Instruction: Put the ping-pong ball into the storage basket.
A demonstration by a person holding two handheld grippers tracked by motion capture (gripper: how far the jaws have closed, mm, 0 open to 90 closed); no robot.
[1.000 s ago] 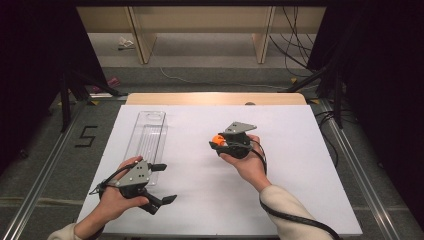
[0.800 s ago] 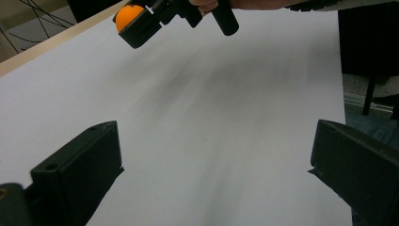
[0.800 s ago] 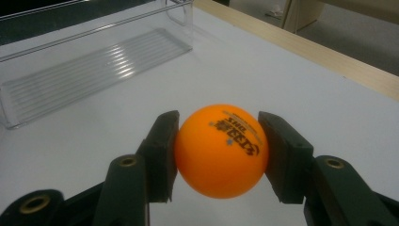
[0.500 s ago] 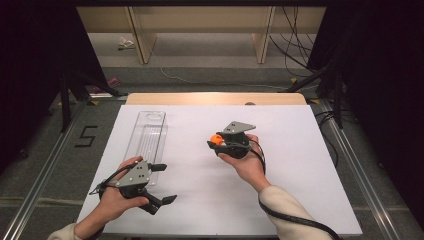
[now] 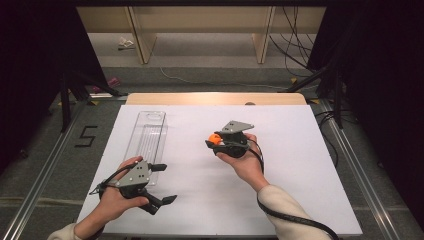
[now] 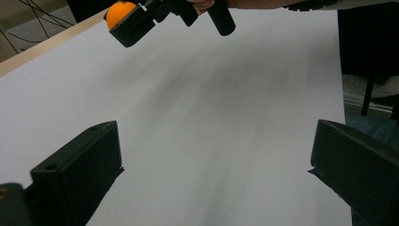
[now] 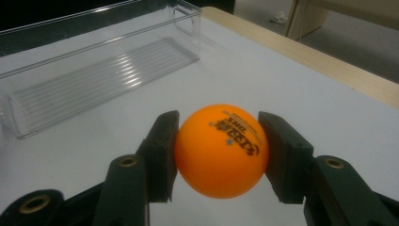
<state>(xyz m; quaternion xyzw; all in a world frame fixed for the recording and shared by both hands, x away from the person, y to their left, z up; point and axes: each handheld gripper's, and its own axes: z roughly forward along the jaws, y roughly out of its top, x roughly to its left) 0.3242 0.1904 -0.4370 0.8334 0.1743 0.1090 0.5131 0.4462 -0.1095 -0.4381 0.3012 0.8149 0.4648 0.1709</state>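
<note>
Right gripper (image 7: 219, 157) clamps the orange ball (image 7: 221, 149) between both pads, raised mid-table. Clear tray (image 5: 146, 141) lies to its left — long axis running away from the person. Left gripper (image 5: 162, 183), jaws spread and empty, sits nearer the tray.

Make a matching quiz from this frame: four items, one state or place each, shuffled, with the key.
Items:
1. ball
2. clear tray
3. left hand-held gripper
4. right hand-held gripper

States or places:
A. jaws wide apart, nothing between them
B. empty, on the left part of the white table
C. shut on the orange thing, held above the table
D. orange, with dark print, clamped between two black pads

Pairs: 1-D, 2-B, 3-A, 4-C
</note>
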